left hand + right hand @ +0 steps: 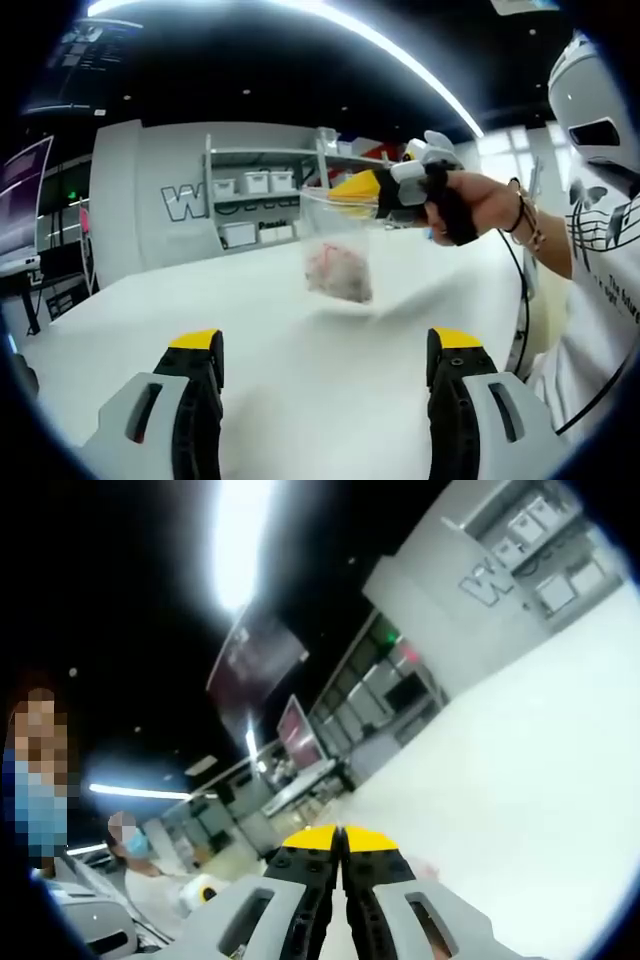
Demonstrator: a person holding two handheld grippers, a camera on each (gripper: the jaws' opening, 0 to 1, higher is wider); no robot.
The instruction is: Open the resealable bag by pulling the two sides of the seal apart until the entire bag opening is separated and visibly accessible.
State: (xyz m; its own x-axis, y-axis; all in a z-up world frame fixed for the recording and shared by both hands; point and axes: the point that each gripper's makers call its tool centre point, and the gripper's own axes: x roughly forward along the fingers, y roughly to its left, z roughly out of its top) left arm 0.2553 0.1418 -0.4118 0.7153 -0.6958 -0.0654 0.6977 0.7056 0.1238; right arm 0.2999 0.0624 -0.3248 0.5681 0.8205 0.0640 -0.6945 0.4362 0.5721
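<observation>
At the bottom of the left gripper view, the left gripper (326, 372) has its yellow-tipped jaws spread wide with nothing between them, rising from five and seven o'clock over the white desk (250, 340). Beyond them, toward the centre, the clear resealable bag (338, 245) hangs in the air above the desk, pinkish contents showing in its lower half. Its top edge is pinched at about one o'clock by the right gripper (352, 190), which enters from the right, carried by the person's hand (480, 205) with a bracelet at the wrist. Further off, at about eleven o'clock, a white shelf rack (255, 200) with bins stands against a grey wall. In the right gripper view, the same gripper's (340, 840) jaws stand pressed together at six o'clock; the bag itself cannot be made out there. Past the jaws the white desk (520, 780) spreads toward three o'clock, and monitors (295, 730) stand far back near the centre.
</observation>
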